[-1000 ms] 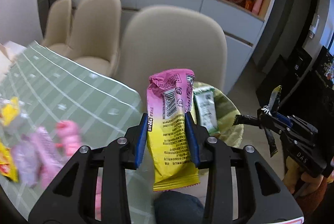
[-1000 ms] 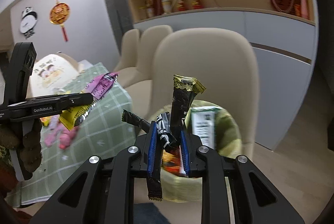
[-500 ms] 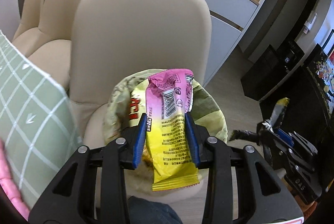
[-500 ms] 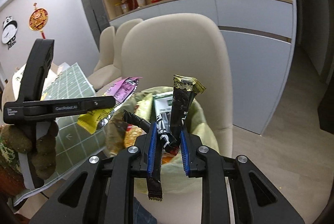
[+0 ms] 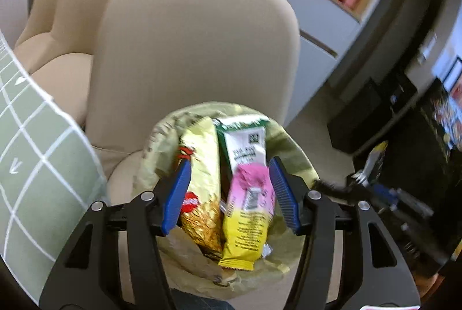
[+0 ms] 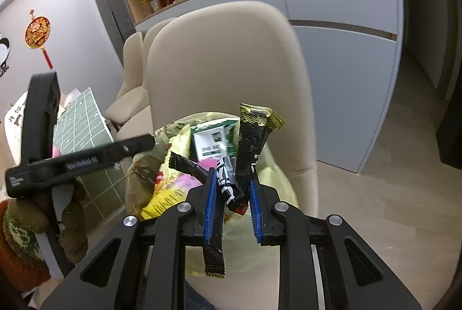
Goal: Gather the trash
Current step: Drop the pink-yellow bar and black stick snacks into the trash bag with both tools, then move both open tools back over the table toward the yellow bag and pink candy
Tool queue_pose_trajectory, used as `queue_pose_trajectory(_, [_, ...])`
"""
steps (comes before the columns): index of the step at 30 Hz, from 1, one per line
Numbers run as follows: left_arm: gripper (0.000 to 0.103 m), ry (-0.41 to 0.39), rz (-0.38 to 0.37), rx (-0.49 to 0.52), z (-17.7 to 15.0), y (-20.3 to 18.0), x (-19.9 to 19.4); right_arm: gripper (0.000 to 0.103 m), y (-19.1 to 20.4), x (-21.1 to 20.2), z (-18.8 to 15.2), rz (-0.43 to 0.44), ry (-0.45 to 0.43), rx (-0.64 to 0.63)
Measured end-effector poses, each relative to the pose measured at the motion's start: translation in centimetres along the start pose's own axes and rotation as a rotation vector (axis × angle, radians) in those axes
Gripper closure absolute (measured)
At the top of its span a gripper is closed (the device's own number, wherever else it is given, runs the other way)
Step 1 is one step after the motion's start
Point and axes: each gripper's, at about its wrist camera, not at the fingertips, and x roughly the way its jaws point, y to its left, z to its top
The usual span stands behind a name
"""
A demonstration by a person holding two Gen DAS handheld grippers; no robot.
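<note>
My left gripper (image 5: 229,194) is open above the bin (image 5: 300,165), which is lined with a yellow-green bag. The pink and yellow wrapper (image 5: 248,214) lies in the bin below the jaws, free of them, beside a gold wrapper (image 5: 202,183) and a green and white carton (image 5: 245,145). My right gripper (image 6: 232,201) is shut on several black wrappers (image 6: 251,145), held just above the bin (image 6: 274,180). The left gripper (image 6: 86,162) shows at the left in the right wrist view, and the pink and yellow wrapper (image 6: 173,191) lies under it.
The bin sits on a beige chair (image 5: 196,38); two more chairs (image 5: 63,30) stand behind. The table with a green checked cloth (image 5: 34,165) is at the left. A grey cabinet (image 6: 346,73) with shelves stands behind, and a dark cabinet (image 5: 404,136) at the right.
My left gripper has opened and the pink and yellow wrapper has dropped into the bin. My right gripper has moved closer over the bin with the black wrappers still held.
</note>
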Motion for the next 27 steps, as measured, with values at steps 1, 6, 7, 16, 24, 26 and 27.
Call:
queue_pose_trajectory(1, [0.049,-0.013,0.01,-0.008,0.2,0.2,-0.2,0.082,0.3,0.6,0.1,0.004,0.003,-0.008])
queue_pose_trajectory(6, [0.049,-0.044,0.029,-0.054,0.5,1.3,-0.7,0.082,1.6,4.0,1.2,0.003,0.025,-0.043])
queue_pose_trajectory(7, [0.049,-0.047,0.033,-0.06,0.5,1.4,-0.8,0.082,1.8,4.6,1.4,0.004,0.034,-0.048])
queue_pose_trajectory(16, [0.049,-0.048,0.035,-0.145,0.9,3.1,-1.0,0.082,2.2,11.2,-1.1,0.015,0.239,-0.039])
queue_pose_trajectory(24, [0.048,-0.059,-0.014,-0.183,2.0,3.1,-3.2,0.059,3.9,9.4,-1.0,-0.034,0.187,-0.066])
queue_pose_trajectory(26, [0.048,-0.075,-0.031,-0.177,2.5,2.8,-5.0,0.049,4.1,8.2,-0.8,-0.043,0.158,-0.07])
queue_pose_trajectory(27, [0.047,-0.084,-0.027,-0.164,2.6,2.6,-5.8,0.049,4.3,7.3,-0.6,-0.051,0.141,-0.08])
